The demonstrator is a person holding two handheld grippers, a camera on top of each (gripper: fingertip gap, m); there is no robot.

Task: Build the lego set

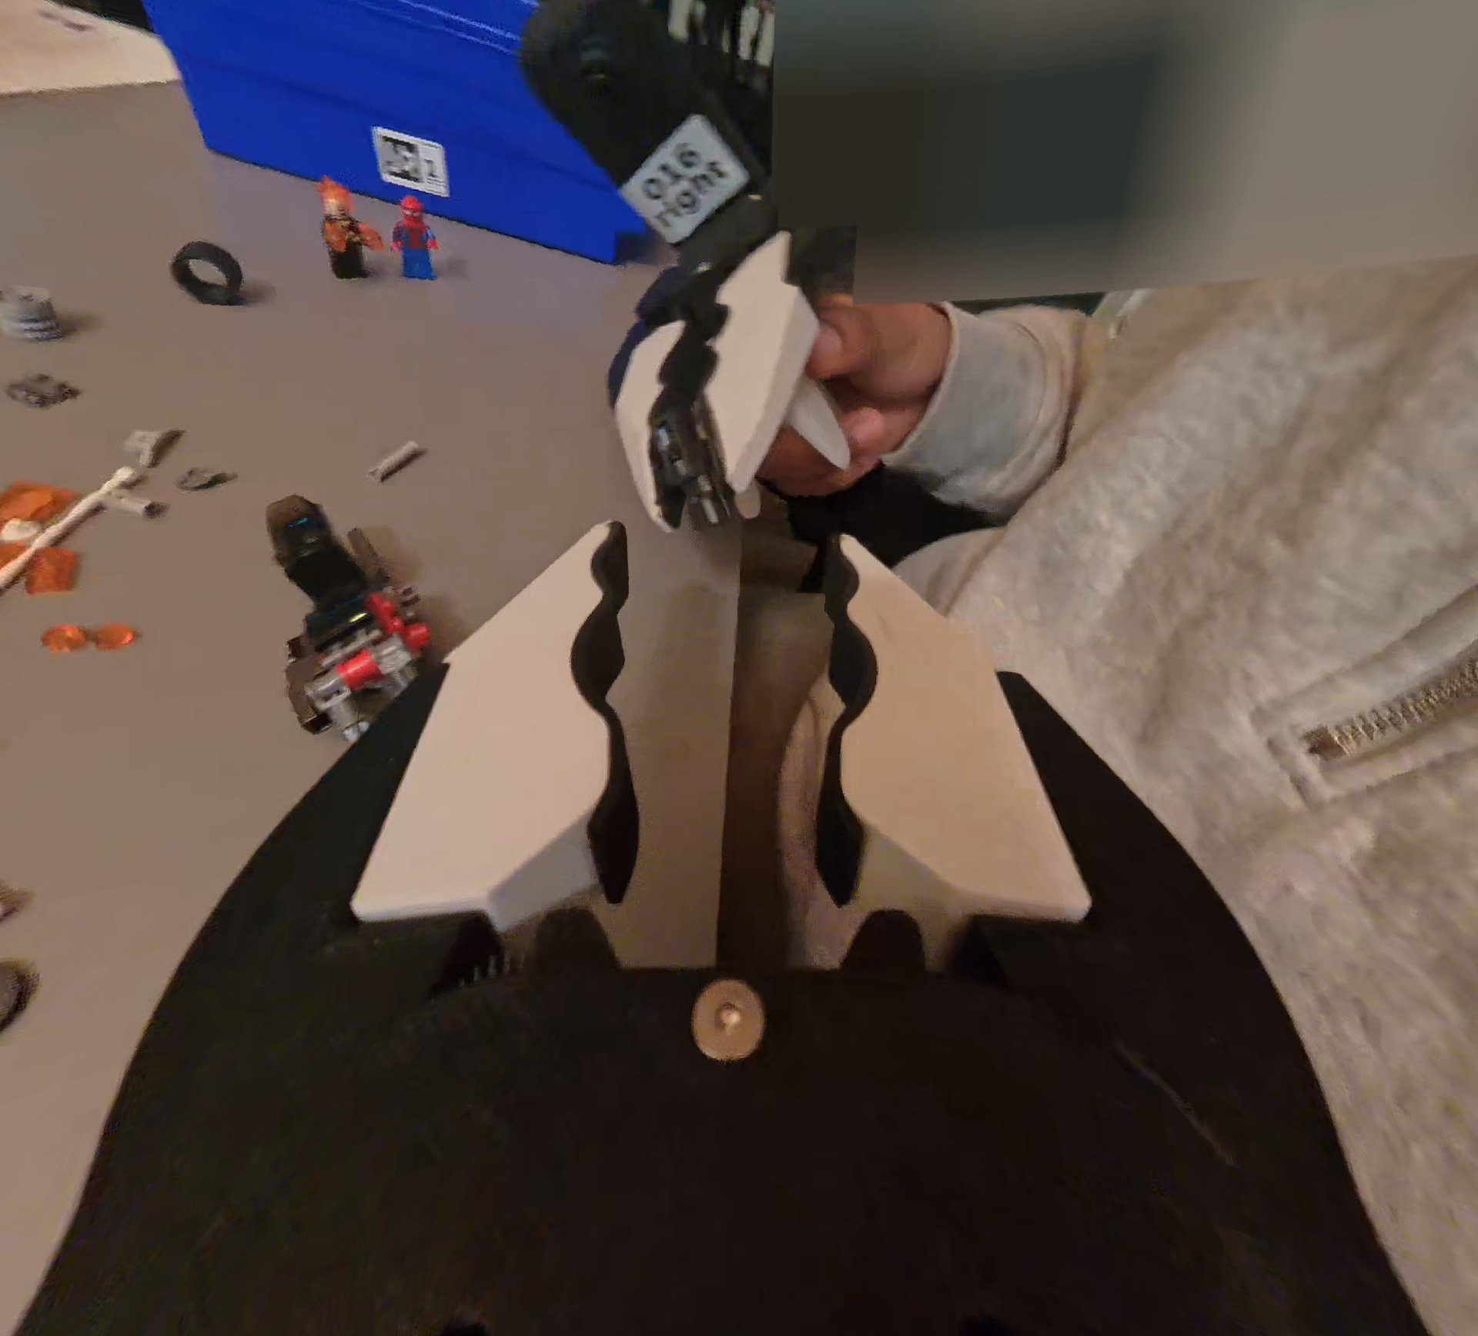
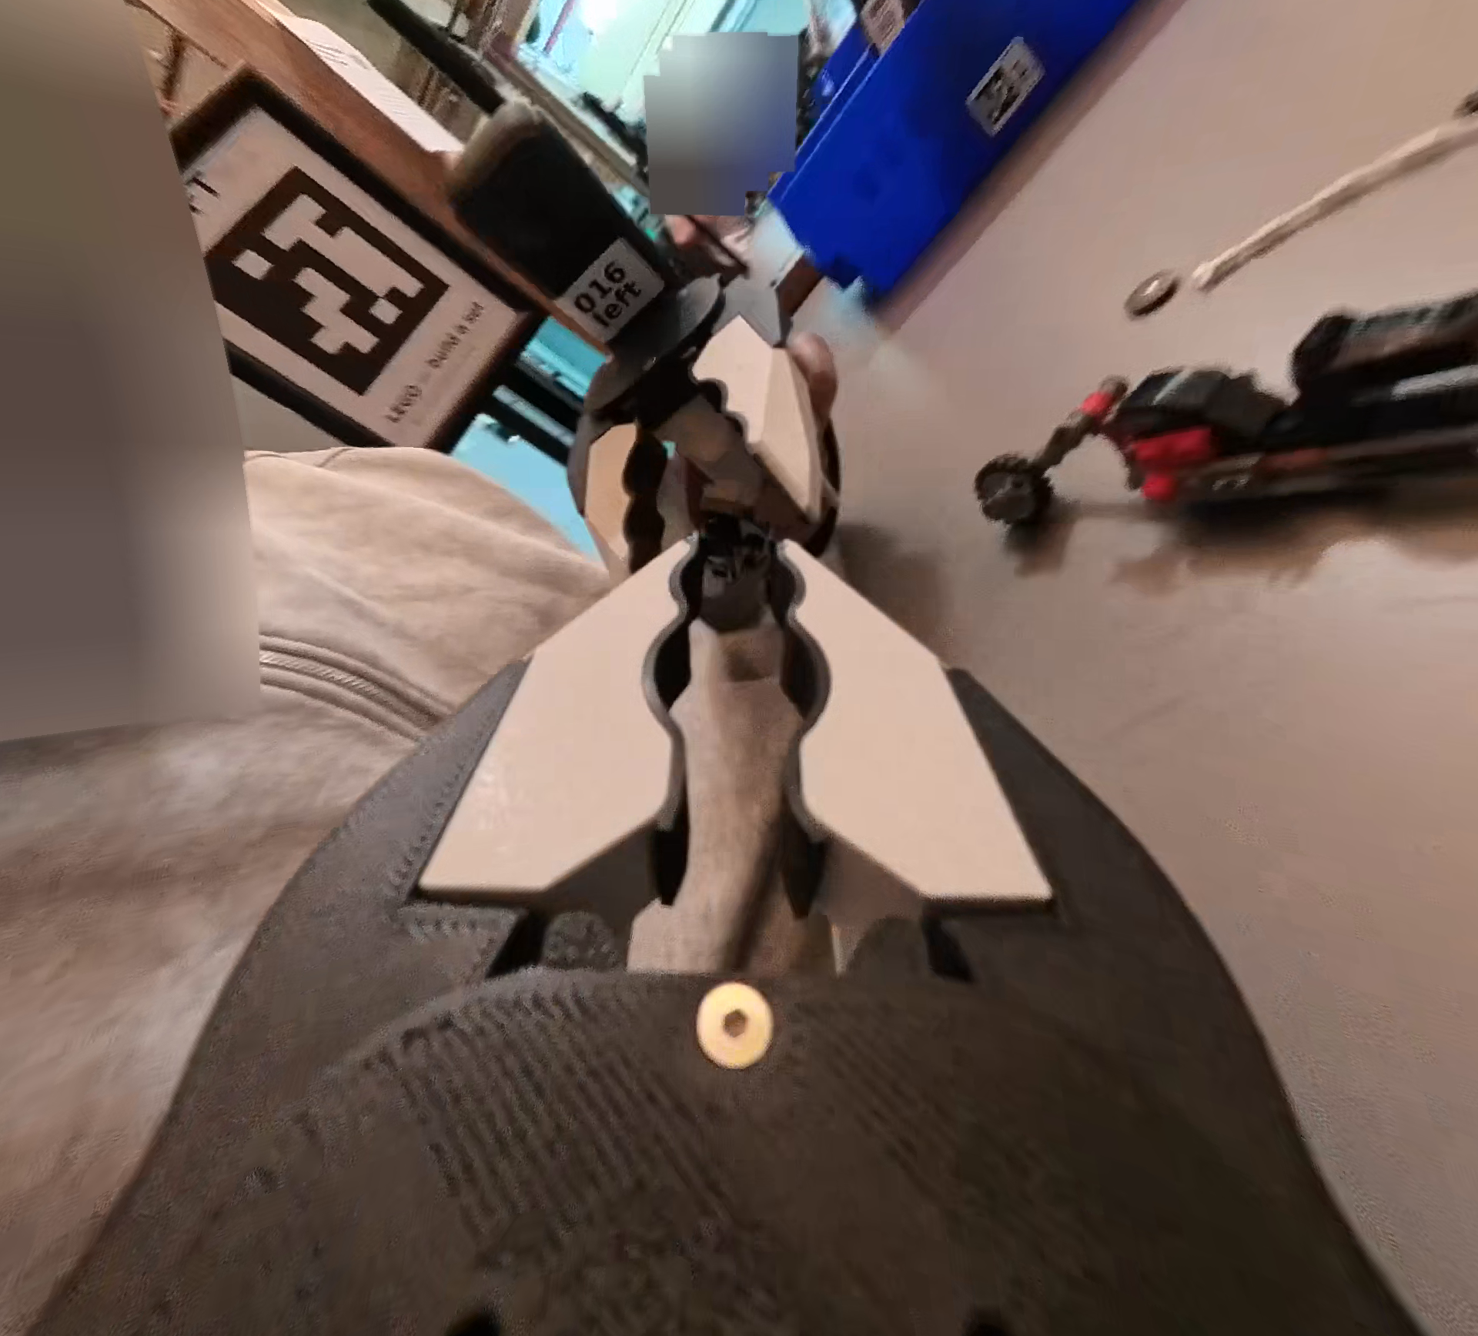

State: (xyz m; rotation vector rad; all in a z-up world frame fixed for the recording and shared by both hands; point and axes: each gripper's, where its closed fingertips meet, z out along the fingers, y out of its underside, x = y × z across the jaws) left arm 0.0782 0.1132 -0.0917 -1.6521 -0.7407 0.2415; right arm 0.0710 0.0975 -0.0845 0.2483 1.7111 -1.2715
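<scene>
The right gripper (image 2: 732, 562) pinches a small dark lego piece (image 2: 729, 582) in the air, long side pointing at the open, empty left gripper (image 1: 724, 538). A lego motorbike (image 1: 344, 626) lies on the grey table (image 1: 496, 354) near a blue bin (image 1: 320, 50).

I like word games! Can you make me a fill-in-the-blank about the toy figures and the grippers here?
1. The two small figures stand in front of a ____ bin.
2. The left gripper is ____, with nothing between its fingers.
3. The right gripper is shut on a small dark ____ piece.
4. The loose black tyre lies on the ____.

Missing words: blue; open; lego; table
</scene>
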